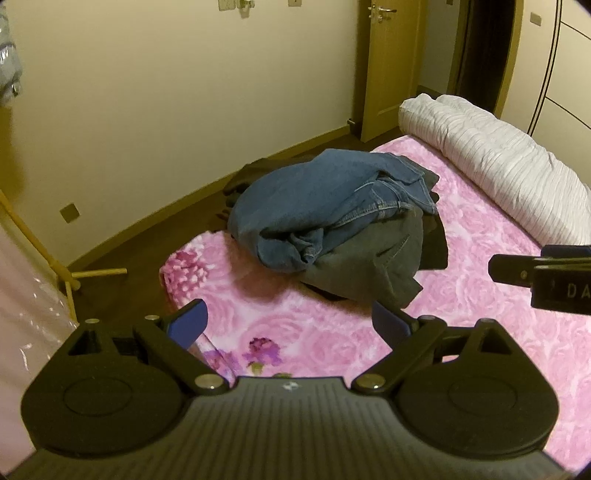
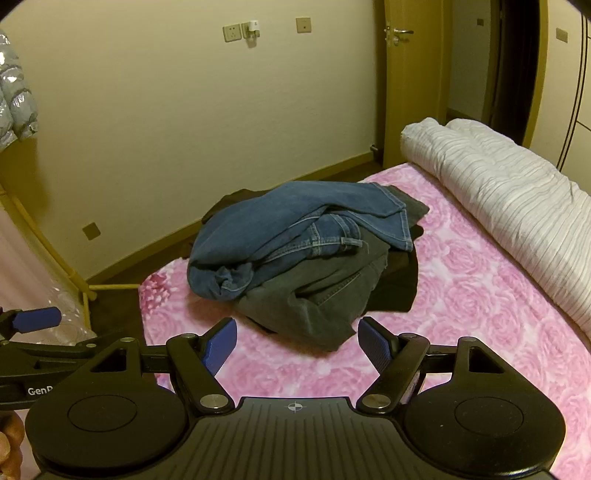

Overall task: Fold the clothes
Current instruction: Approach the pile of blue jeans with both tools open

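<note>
Left gripper [image 1: 290, 326] jaws spread wide, nothing between the blue pads [image 1: 188, 323], hovering over the near-left corner of the pink rose-print blanket [image 1: 480, 295]. Right gripper [image 2: 297, 345] also wide open, empty, above the blanket's near edge.

Clothes pile [image 1: 332, 225] sits toward the left edge of the blanket, about midway along it, partly hanging off that edge. Three garments countable: blue jeans [image 2: 280, 229] on top, crumpled; grey trousers [image 2: 314, 299] under them, nearest the grippers; a black garment [image 2: 399, 284] at the bottom, poking out on the right and far-left sides. Whether the black part is one piece or two, cannot tell.

One rolled white striped duvet [image 2: 509, 206] along the far-right edge of the blanket, well apart from the pile.

Left wrist view only: a side-on piece of the right gripper at the right border, and a wooden rack foot [image 1: 99, 273] on the dark floor.

Right wrist view only: left gripper side-on at the left border with one blue pad showing, fingers of a hand [image 2: 9, 443] at the bottom-left corner, a wall socket with a white plug-in device [image 2: 253, 27], and more of a silver puffer jacket [image 2: 16, 107] hanging at left.

Both views: one open wooden door [image 2: 410, 81], one low wall plate [image 2: 91, 231].
</note>
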Motion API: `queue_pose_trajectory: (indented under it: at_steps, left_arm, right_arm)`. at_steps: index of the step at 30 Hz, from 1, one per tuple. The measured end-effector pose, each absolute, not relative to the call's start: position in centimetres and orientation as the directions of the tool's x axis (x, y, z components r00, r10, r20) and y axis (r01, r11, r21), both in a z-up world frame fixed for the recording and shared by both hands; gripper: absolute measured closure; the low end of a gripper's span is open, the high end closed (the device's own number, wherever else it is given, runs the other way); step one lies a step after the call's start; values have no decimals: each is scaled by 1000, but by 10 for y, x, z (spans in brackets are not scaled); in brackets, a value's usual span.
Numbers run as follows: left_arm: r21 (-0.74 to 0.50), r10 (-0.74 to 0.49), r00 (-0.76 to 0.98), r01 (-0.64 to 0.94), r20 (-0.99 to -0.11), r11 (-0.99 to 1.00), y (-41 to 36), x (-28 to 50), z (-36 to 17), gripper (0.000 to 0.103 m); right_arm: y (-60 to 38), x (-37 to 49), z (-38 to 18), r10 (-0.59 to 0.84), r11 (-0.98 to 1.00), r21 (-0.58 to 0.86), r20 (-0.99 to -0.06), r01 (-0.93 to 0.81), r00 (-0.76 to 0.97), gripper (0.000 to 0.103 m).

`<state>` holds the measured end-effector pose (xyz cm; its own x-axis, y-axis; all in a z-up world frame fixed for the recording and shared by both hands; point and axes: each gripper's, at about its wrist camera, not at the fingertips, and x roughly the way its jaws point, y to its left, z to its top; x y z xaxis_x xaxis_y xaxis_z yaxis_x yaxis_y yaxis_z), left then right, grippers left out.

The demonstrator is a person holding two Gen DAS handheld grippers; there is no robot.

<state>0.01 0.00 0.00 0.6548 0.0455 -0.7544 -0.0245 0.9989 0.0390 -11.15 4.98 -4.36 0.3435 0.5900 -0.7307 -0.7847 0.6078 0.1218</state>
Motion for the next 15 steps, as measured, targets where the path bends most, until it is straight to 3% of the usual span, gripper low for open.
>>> queue_pose_trajectory:
  at_steps: [15]
  left_arm:
    - [0, 18, 639, -29, -769, 1000, 6, 2, -8, 9]
  right_arm:
    - [49, -112, -47, 592, 607, 125, -730, -785, 341, 27]
